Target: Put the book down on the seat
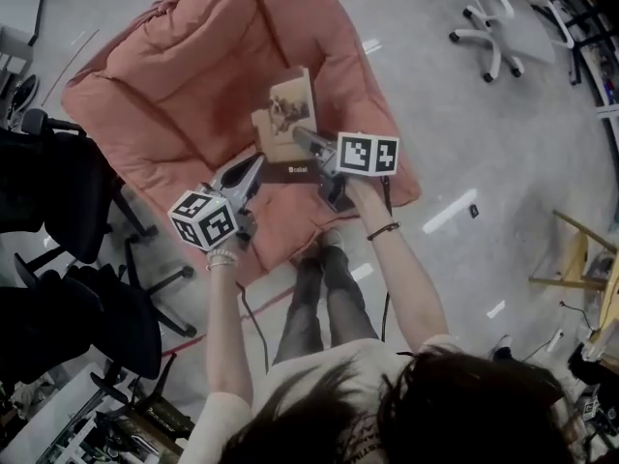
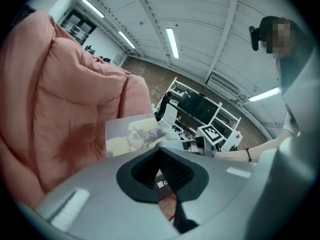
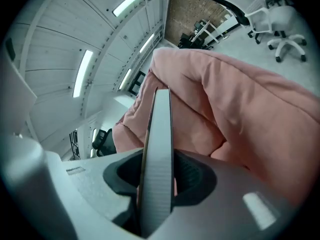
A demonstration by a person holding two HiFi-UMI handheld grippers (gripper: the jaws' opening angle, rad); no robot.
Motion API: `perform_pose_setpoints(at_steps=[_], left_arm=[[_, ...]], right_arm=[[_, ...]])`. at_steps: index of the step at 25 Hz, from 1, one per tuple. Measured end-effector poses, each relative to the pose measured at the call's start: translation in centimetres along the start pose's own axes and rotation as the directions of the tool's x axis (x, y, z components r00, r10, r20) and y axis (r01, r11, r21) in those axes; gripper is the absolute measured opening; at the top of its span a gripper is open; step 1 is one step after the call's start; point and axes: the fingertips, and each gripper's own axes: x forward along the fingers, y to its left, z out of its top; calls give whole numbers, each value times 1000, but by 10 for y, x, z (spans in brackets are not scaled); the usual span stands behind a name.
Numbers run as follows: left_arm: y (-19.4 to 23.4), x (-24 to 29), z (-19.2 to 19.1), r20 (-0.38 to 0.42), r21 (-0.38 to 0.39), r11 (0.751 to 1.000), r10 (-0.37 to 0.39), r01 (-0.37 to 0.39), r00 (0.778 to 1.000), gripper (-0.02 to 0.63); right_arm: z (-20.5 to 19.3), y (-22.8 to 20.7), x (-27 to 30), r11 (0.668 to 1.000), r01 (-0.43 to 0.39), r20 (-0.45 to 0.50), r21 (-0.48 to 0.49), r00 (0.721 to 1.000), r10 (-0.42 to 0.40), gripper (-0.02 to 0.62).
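A glossy pale grey floor (image 1: 464, 114) is catching white reflections. A white swivel office chair (image 1: 495, 13) is standing at the upper right, black office chairs (image 1: 58, 201) are crowding the left edge, and long ceiling strip lights (image 2: 172, 43) are glowing overhead.

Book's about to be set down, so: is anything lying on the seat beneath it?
Nothing visible does. The book, clamped in the right gripper, is over bare pink seat cushion.

Counted one book (image 1: 288, 124), one pink seat (image 1: 174, 75), two grippers, namely left gripper (image 1: 257, 162) and right gripper (image 1: 300, 138), two black chairs (image 1: 58, 196) at the left edge, one white chair (image 1: 498, 17) at top right, one wooden frame (image 1: 578, 259) at the right edge.
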Motion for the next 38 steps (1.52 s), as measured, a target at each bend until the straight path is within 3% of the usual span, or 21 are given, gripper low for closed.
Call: perform_pose_setpoints(at_steps=[5, 13, 29, 38], left_arm=[[28, 11, -42, -32, -71, 997, 39, -42, 999, -9], [62, 31, -74, -61, -132, 989, 55, -62, 997, -9], [87, 45, -95, -93, -196, 978, 52, -69, 994, -9], [84, 46, -101, -110, -197, 978, 44, -66, 993, -9]], right_arm=[[-34, -44, 23, 1000, 28, -74, -1, 997, -28, 150], [-42, -79, 61, 998, 42, -111, -43, 993, -47, 150], [-49, -103, 88, 995, 92, -169, -48, 981, -99, 152], [-60, -109, 91, 969, 159, -263, -189, 943, -205, 153]])
